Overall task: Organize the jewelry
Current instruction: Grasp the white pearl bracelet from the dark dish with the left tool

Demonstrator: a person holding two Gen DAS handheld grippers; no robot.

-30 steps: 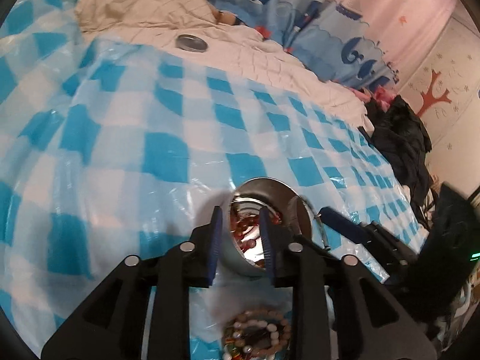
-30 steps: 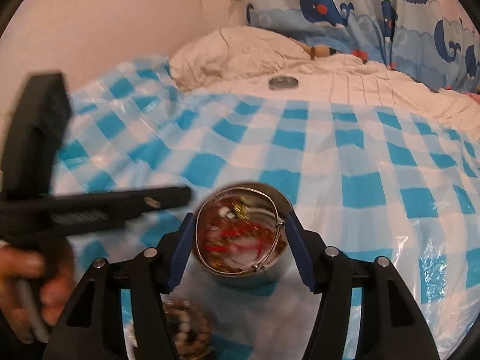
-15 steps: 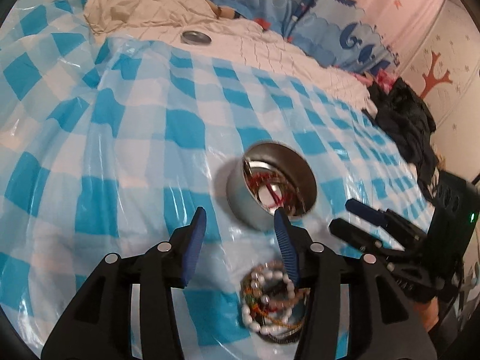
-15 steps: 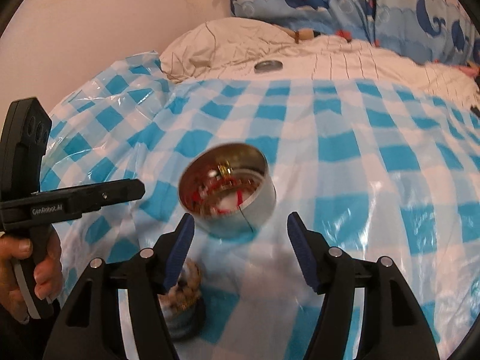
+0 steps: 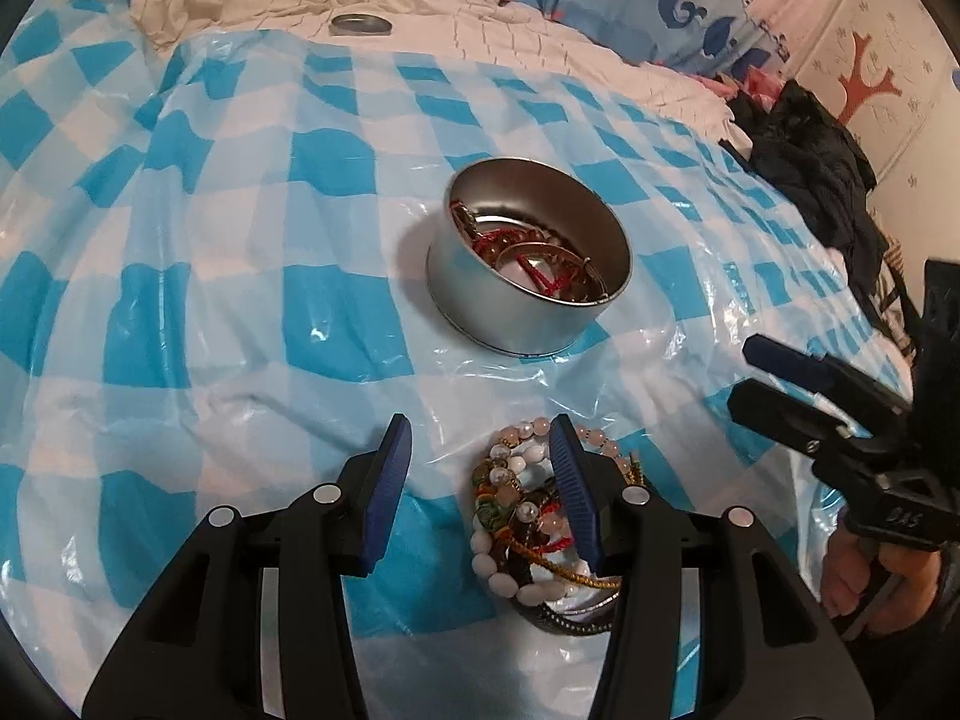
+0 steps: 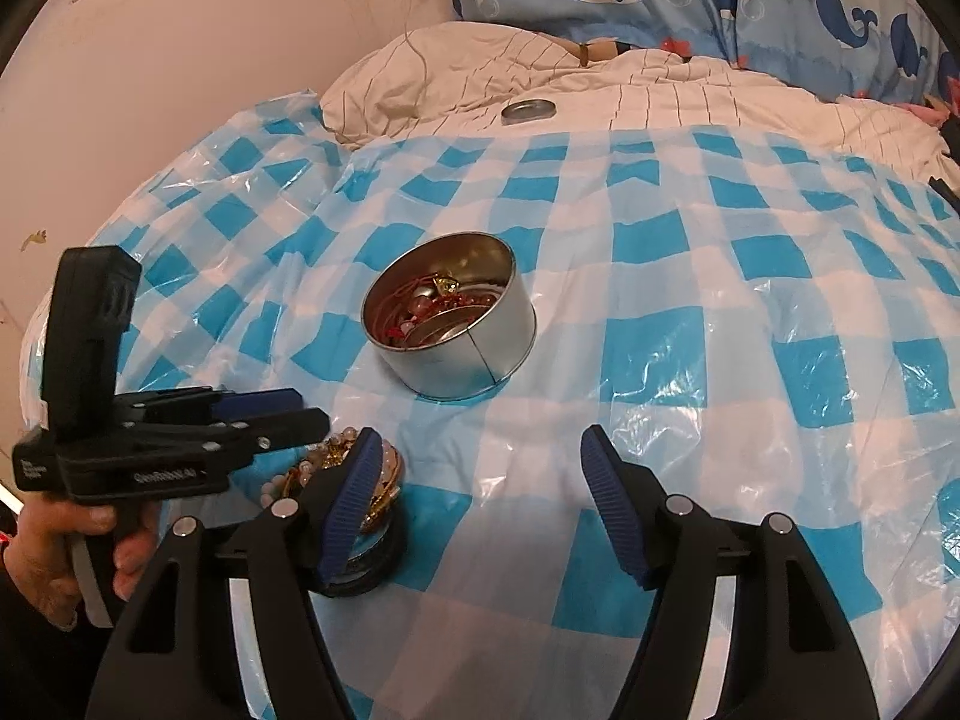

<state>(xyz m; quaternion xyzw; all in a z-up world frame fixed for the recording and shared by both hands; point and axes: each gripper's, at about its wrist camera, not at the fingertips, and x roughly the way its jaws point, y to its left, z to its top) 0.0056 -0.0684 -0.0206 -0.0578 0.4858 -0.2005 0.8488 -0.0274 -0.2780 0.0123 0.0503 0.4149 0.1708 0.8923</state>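
Bed: blue-checked plastic sheet (image 6: 660, 276) over bedding.
Tin (image 5: 528, 264): round, upright, mouth up, mid-sheet, holding red-corded jewelry.
Bracelet pile (image 5: 540, 516): nearer, by left gripper (image 5: 483, 483), released.
Right gripper (image 6: 480, 486): released, empty.

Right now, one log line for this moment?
left gripper: open, empty | right gripper: open, empty | tin: upright, jewelry inside | bead pile: near left gripper

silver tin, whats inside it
Inside the silver tin: red cord and reddish beads, plus a gold piece. Anything beneath that tangle is hidden.
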